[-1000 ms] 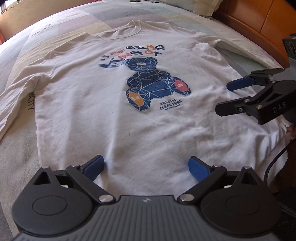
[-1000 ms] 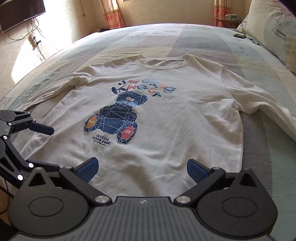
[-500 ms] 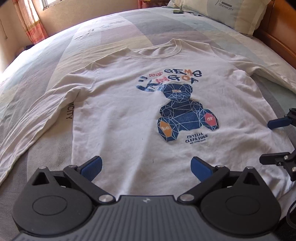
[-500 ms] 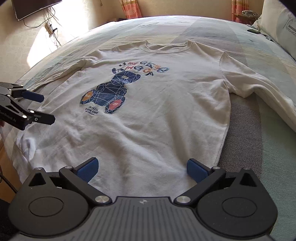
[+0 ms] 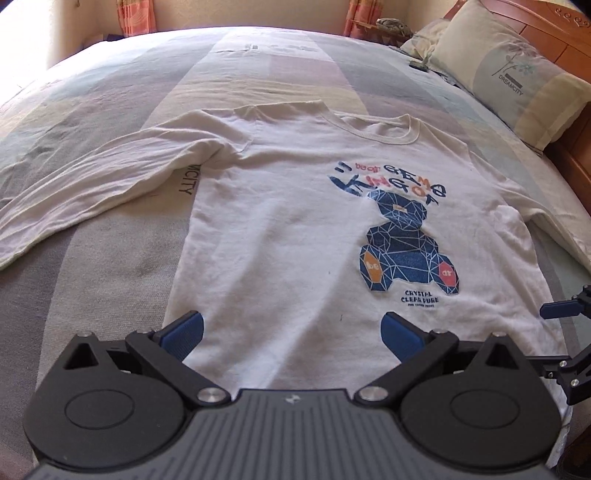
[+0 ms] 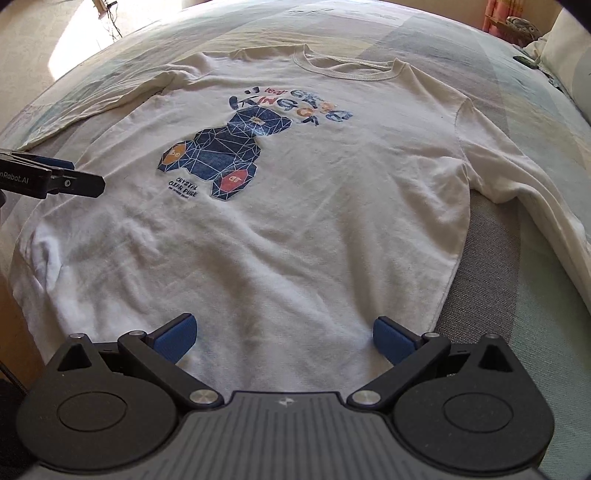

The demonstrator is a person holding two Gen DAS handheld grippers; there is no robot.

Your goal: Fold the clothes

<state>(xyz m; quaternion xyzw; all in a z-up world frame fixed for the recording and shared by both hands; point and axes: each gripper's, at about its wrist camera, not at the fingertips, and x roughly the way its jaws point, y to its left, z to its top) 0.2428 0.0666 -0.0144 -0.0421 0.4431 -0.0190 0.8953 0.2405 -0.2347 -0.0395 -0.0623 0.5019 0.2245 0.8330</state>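
A white long-sleeved shirt (image 5: pixel 280 229) with a blue bear print (image 5: pixel 404 247) lies flat, front up, on the bed, its hem nearest me. Its left sleeve (image 5: pixel 92 188) stretches away to the left and its right sleeve (image 6: pixel 517 184) runs off to the right. My left gripper (image 5: pixel 291 332) hangs open over the hem near the shirt's left side, nothing between its blue pads. My right gripper (image 6: pixel 282 334) is open over the hem near the right side, also holding nothing. Each gripper shows at the edge of the other's view: the right gripper (image 5: pixel 561 332), the left gripper (image 6: pixel 55 177).
The bed cover (image 5: pixel 258 62) is pastel patchwork and spreads wide around the shirt. A pillow (image 5: pixel 517 77) leans on the wooden headboard (image 5: pixel 569 33) at the far right. The bed's near edge (image 6: pixel 14 314) drops off at the lower left of the right wrist view.
Both grippers have drawn apart along the hem: the left one swung toward the shirt's left side, the right one toward its right side. Both stayed open. The shirt has not moved.
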